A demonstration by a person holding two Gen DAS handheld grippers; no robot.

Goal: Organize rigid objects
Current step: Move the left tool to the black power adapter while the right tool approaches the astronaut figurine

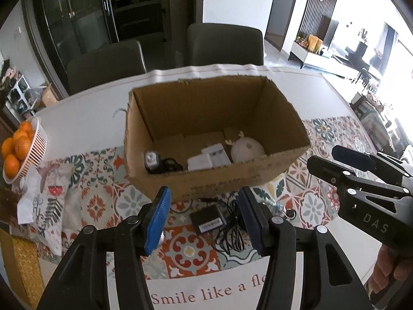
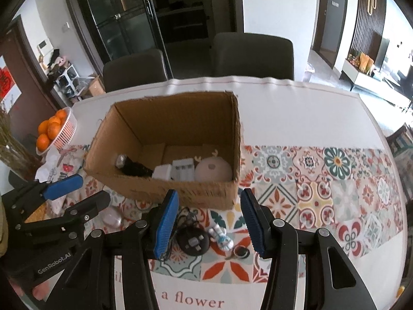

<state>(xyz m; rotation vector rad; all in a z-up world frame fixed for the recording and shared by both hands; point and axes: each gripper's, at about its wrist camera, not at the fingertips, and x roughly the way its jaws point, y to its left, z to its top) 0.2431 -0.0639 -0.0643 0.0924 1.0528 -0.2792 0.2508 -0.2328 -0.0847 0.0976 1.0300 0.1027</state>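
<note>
An open cardboard box [image 1: 219, 180] [image 2: 196, 191] stands on the patterned table runner. Inside lie a pale round deer-shaped lamp [image 1: 246, 149] [image 2: 213, 170], white chargers [image 1: 209, 159] [image 2: 180, 168] and a black adapter with cable [image 1: 160, 165] [image 2: 134, 169]. In front of the box lie a black power brick [image 1: 207, 219] with a tangled cable [image 1: 232, 230], a black round plug [image 2: 192, 241], a small astronaut figure [image 2: 222, 237] and a key ring [image 2: 238, 253]. My left gripper [image 1: 206, 219] is open over the brick. My right gripper [image 2: 209, 230] is open over the plug and figure.
A white basket of oranges [image 1: 18, 149] [image 2: 55, 131] stands at the table's left edge, with a printed cloth pouch [image 1: 44, 199] beside it. Two dark chairs [image 1: 224, 44] [image 2: 253, 54] stand behind the table. A small white object [image 2: 112, 218] lies left of the plug.
</note>
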